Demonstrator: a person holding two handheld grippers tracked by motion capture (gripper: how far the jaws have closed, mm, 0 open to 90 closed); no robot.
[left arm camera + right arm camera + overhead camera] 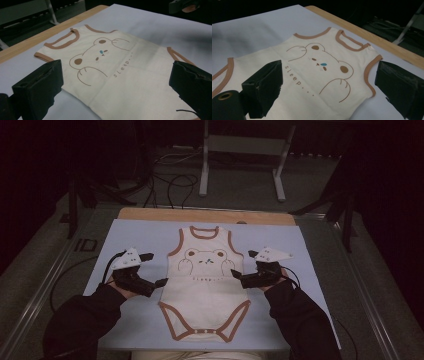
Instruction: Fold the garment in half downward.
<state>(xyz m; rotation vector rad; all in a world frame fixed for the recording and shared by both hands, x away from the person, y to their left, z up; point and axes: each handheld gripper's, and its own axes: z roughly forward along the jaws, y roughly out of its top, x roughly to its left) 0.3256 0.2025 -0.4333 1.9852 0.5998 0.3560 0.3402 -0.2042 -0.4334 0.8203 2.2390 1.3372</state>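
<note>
A cream sleeveless baby bodysuit with brown trim and a bear print lies flat, neck away from me, on the pale blue mat. My left gripper is open at the garment's left side seam, one jaw tip near the armhole and one at the waist edge. My right gripper mirrors it, open at the right side seam. In the left gripper view the bodysuit spreads between the wide jaws of the left gripper. The right gripper view shows the bodysuit and the right gripper the same way.
The mat covers a wooden tabletop whose far edge stays bare. Behind the table a white metal stand and black cables sit on the floor. Metal rails run along both table sides.
</note>
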